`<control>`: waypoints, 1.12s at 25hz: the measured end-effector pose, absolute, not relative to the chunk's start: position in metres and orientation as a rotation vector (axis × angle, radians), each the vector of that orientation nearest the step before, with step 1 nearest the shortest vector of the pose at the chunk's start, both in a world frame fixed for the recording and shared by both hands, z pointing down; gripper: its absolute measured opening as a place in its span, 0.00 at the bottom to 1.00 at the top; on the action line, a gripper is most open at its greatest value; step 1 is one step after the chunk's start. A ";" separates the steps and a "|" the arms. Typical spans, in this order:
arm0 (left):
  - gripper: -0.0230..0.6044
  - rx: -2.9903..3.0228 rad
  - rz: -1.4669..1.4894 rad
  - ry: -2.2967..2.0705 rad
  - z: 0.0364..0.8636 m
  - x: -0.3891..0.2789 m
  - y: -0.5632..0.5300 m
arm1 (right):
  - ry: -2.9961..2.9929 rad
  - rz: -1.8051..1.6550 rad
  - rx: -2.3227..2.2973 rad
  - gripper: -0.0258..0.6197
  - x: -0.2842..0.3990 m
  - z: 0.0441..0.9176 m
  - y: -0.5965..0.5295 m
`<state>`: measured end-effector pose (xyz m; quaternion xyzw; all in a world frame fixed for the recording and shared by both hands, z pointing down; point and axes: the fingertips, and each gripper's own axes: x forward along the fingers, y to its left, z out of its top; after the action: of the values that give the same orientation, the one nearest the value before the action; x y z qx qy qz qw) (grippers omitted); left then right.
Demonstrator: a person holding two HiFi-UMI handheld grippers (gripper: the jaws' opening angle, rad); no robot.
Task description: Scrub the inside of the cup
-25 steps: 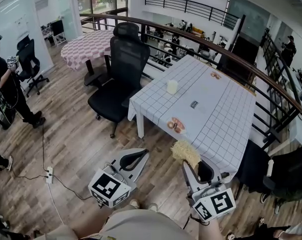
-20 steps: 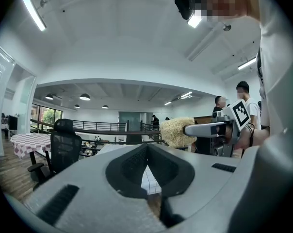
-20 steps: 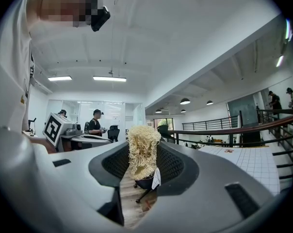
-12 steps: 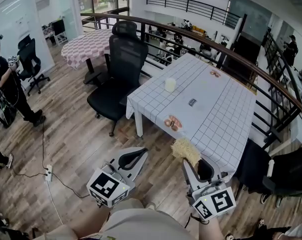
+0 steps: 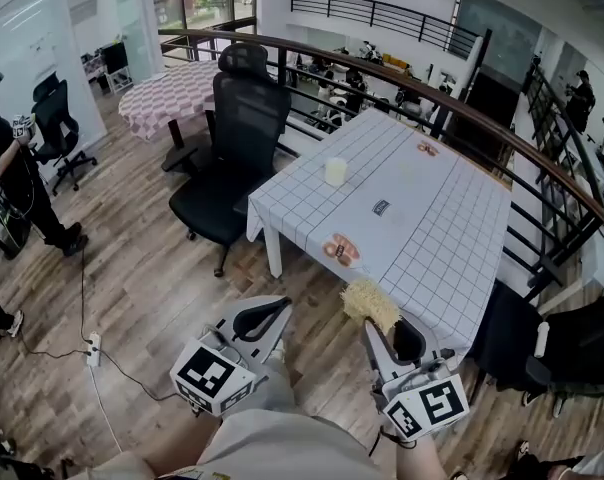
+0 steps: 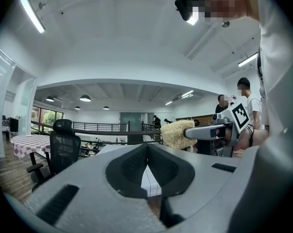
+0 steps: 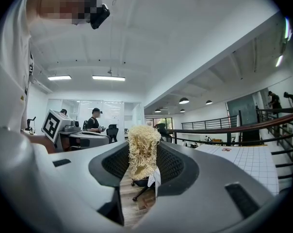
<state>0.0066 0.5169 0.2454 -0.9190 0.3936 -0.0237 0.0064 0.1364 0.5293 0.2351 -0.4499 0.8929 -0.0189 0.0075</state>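
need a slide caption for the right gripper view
Right tongs shut on a pale fibrous scrubber, with the grid-cloth table off to the right.

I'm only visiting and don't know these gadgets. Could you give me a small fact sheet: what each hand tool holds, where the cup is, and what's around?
Setting: a person stands at the near corner of a table with a grid-pattern cloth
Left gripper: jaws together, nothing between them
Right gripper: shut on a straw-coloured fibrous scrubber
Cup: pale, upright, on the table's far side, near the edge by the chair
Scrubbing: not begun; both grippers are well short of the cup
Nearby: black office chair beside the table
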 end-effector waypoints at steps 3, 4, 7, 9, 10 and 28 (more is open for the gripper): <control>0.06 -2.870 -0.066 1.241 0.254 0.003 0.501 | 2.786 -0.059 -1.419 0.28 0.137 0.245 0.514; 0.06 -2.870 -0.063 1.241 0.257 0.003 0.494 | 2.784 -0.059 -1.425 0.28 0.137 0.248 0.508; 0.06 -2.870 -0.058 1.233 0.268 -0.001 0.469 | 2.775 -0.051 -1.442 0.28 0.136 0.259 0.484; 0.06 -2.880 -0.060 1.219 0.275 -0.003 0.449 | 2.771 -0.051 -1.453 0.28 0.133 0.265 0.466; 0.06 -2.887 -0.063 1.213 0.279 -0.005 0.439 | 2.770 -0.056 -1.459 0.28 0.131 0.267 0.456; 0.06 -3.028 -0.161 1.151 0.314 -0.042 0.214 | 2.792 -0.206 -1.545 0.28 0.084 0.291 0.239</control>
<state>-0.0424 0.2138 0.3142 -0.9324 0.3543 -0.0497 -0.0510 0.0845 0.2392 0.2910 -0.4830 0.8728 -0.0644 -0.0282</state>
